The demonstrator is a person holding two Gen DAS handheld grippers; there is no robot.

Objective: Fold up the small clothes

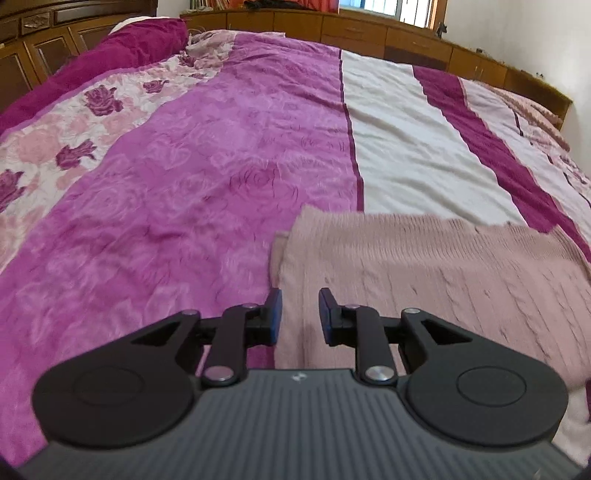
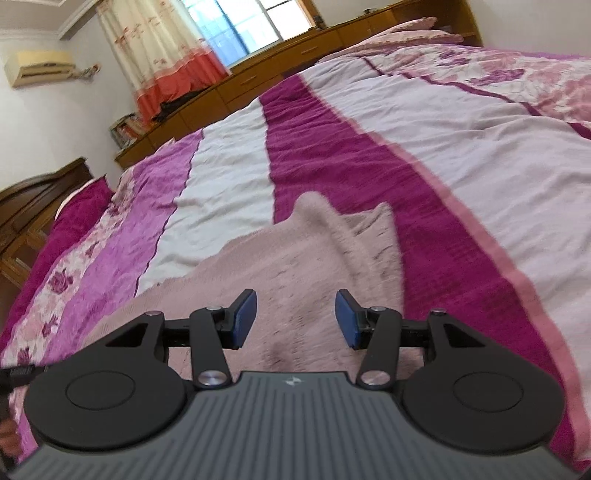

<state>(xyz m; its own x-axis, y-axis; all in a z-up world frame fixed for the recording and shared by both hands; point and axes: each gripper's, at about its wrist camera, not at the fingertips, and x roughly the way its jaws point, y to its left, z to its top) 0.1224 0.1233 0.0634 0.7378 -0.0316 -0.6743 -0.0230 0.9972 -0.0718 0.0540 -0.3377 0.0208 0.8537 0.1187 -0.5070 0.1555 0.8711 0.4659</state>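
Note:
A pale pink knitted garment (image 1: 424,266) lies spread on the bed; it also shows in the right wrist view (image 2: 306,266), with a raised fold running toward its far corner. My left gripper (image 1: 300,314) is open and empty, hovering over the garment's left edge, its left finger above the bedspread. My right gripper (image 2: 295,319) is open wider and empty, over the garment's middle near the fold.
The bed carries a striped bedspread of magenta, white and rose-print bands (image 1: 184,177). A dark magenta pillow (image 1: 122,48) lies at the head. Wooden cabinets (image 1: 369,33) line the far side. A curtained window (image 2: 236,29) and wall air conditioner (image 2: 40,66) stand beyond.

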